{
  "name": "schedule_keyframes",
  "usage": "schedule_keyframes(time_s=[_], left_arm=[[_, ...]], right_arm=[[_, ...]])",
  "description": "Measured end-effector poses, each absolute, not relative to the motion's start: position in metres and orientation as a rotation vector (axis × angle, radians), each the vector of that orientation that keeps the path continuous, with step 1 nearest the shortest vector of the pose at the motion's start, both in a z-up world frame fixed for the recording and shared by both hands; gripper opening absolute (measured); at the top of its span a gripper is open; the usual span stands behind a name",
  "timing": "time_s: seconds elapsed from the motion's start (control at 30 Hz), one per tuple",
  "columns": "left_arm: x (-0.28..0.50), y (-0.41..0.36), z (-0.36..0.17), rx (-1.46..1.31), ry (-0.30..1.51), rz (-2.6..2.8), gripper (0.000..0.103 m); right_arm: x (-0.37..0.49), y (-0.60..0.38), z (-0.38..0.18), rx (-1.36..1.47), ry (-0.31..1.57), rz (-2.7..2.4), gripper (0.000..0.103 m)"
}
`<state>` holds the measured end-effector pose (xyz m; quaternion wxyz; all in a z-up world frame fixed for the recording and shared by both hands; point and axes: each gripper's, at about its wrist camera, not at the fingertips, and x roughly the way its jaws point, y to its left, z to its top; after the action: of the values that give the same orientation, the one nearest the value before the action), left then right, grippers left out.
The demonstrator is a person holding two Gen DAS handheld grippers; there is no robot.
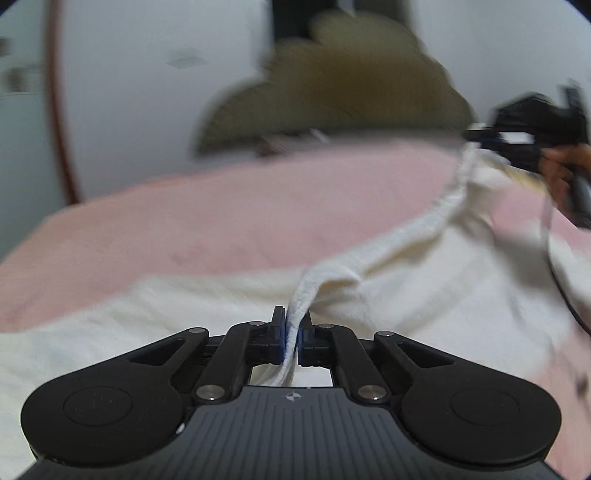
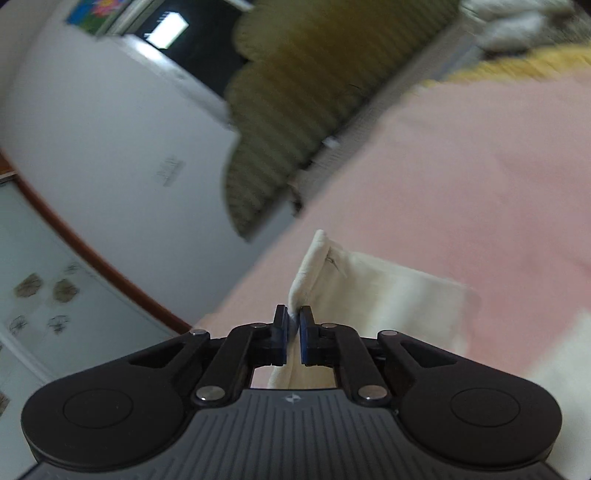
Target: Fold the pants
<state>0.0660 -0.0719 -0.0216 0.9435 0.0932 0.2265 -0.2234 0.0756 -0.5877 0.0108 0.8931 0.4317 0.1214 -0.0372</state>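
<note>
Left wrist: cream pants (image 1: 388, 280) waistband stretched toward upper right

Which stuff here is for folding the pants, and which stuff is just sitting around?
For the job:
- white pants
- left gripper, jaws shut on the pants' edge
- right gripper, jaws shut on another edge
- pink bed cover beneath them

Just there:
- olive headboard
- white wall
- yellow cloth
- flower picture
</note>
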Motion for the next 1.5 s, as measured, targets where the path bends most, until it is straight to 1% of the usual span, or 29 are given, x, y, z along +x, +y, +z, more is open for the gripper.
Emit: schedule_keyframes(time_s=[0.07, 0.13, 0.17, 0.23, 0.33, 0.4, 0.47, 0.57, 0.67, 0.73, 0.77, 0.8, 0.83, 0.87, 0.97, 1.0, 1.1, 1.37, 1.43, 1.5], left_arm=[[0.059, -0.062, -0.003, 0.121, 0.355, -0.409, 0.007], [0.046, -0.059, 0.006, 0.140, 0.277, -0.411, 0.007], [0.040, -0.061, 0.006, 0.174, 0.267, -0.433, 0.007], [0.031, -0.067, -0.005, 0.243, 0.313, -0.512, 0.007], [0.015, -0.080, -0.035, 0.352, 0.405, -0.622, 0.007], [0.004, -0.088, -0.049, 0.433, 0.420, -0.647, 0.007], [-0.002, -0.093, -0.056, 0.479, 0.420, -0.653, 0.007], [0.000, -0.093, -0.057, 0.465, 0.436, -0.659, 0.007], [0.003, -0.095, -0.056, 0.474, 0.440, -0.645, 0.008], [0.002, -0.099, -0.058, 0.491, 0.441, -0.631, 0.010], [0.003, -0.101, -0.059, 0.498, 0.441, -0.624, 0.020], [0.002, -0.103, -0.060, 0.506, 0.439, -0.620, 0.023], [0.002, -0.103, -0.061, 0.515, 0.432, -0.618, 0.024], [0.000, -0.105, -0.062, 0.528, 0.422, -0.617, 0.027], [-0.003, -0.107, -0.062, 0.552, 0.404, -0.624, 0.033], [-0.003, -0.107, -0.062, 0.550, 0.402, -0.625, 0.036], [-0.001, -0.107, -0.062, 0.530, 0.411, -0.632, 0.040], [0.005, -0.115, -0.068, 0.541, 0.430, -0.618, 0.040], [0.006, -0.117, -0.069, 0.540, 0.433, -0.619, 0.029], [0.008, -0.117, -0.069, 0.526, 0.447, -0.621, 0.024]], right_arm=[[0.068, -0.577, 0.050, 0.827, 0.097, 0.024, 0.007], [0.044, -0.567, 0.079, 0.744, -0.032, 0.058, 0.006], [0.028, -0.565, 0.084, 0.731, -0.066, 0.054, 0.006], [-0.001, -0.569, 0.076, 0.753, -0.076, 0.008, 0.006], [-0.044, -0.581, 0.031, 0.824, 0.030, -0.146, 0.007], [-0.074, -0.590, -0.004, 0.908, 0.096, -0.252, 0.007], [-0.105, -0.598, -0.033, 0.995, 0.116, -0.317, 0.006], [-0.133, -0.597, -0.052, 1.006, 0.142, -0.383, 0.006], [-0.137, -0.598, -0.062, 1.039, 0.198, -0.312, 0.007], [-0.128, -0.598, -0.063, 1.080, 0.242, -0.284, 0.007], [-0.126, -0.597, -0.065, 1.086, 0.260, -0.279, 0.008], [-0.124, -0.598, -0.067, 1.092, 0.277, -0.278, 0.012], [-0.123, -0.595, -0.070, 1.103, 0.295, -0.276, 0.015], [-0.120, -0.594, -0.073, 1.118, 0.314, -0.274, 0.016], [-0.114, -0.588, -0.081, 1.163, 0.395, -0.303, 0.016], [-0.112, -0.587, -0.082, 1.169, 0.407, -0.315, 0.016], [-0.109, -0.587, -0.085, 1.176, 0.400, -0.335, 0.016], [-0.084, -0.599, -0.088, 1.177, 0.384, -0.332, 0.016], [-0.078, -0.601, -0.089, 1.173, 0.362, -0.322, 0.016], [-0.075, -0.603, -0.094, 1.176, 0.317, -0.303, 0.015]])
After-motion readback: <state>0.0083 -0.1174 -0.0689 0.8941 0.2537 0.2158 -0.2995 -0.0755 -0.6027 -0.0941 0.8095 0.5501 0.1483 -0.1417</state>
